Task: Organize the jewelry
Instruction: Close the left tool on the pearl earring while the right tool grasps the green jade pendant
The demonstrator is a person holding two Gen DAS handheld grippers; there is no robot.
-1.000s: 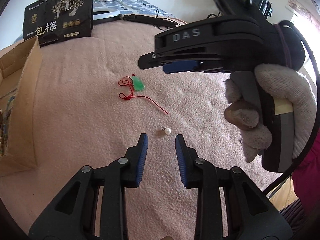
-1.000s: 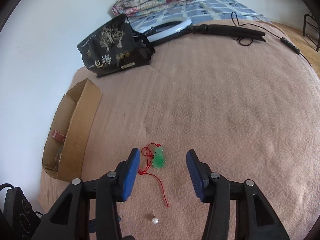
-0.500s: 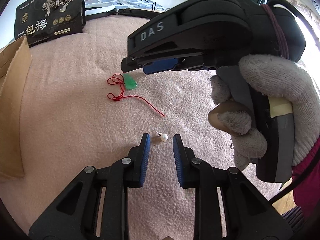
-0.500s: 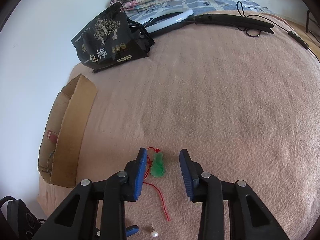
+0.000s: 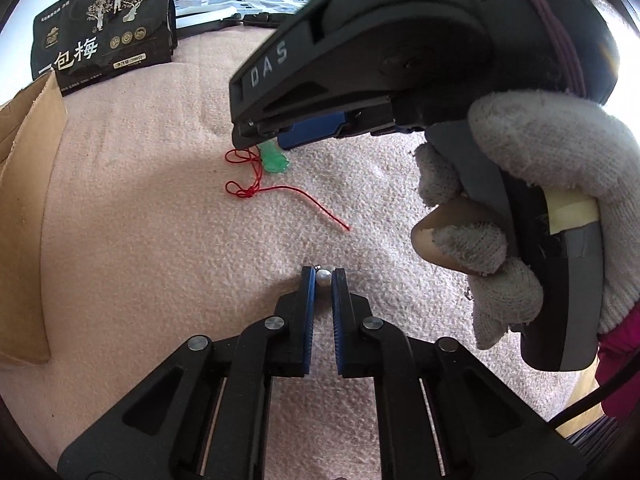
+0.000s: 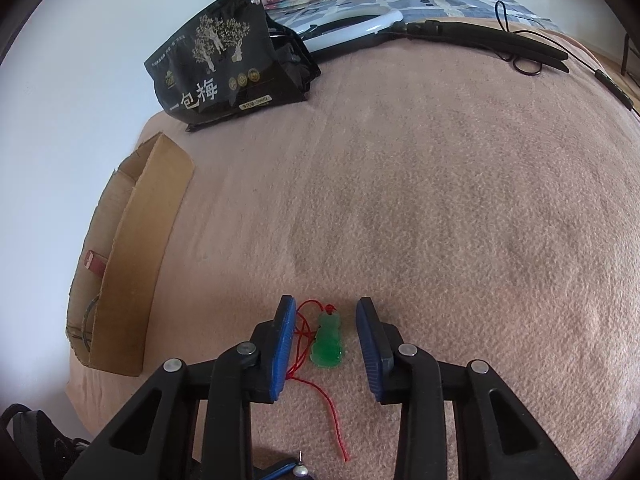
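Note:
A small white pearl earring lies on the pink blanket, pinched between the blue pads of my left gripper, which is shut on it. It also shows at the bottom edge of the right wrist view. A green jade pendant on a red cord lies flat between the fingers of my right gripper, which is open around it with a gap on each side. In the left wrist view the pendant sits just under the right gripper's tip.
A cardboard box stands open at the left edge of the blanket, also visible in the left wrist view. A black snack bag stands at the back left. A ring light and black cables lie at the far back.
My left gripper moved forward and closed on the pearl earring. My right gripper came down around the jade pendant and narrowed its opening.

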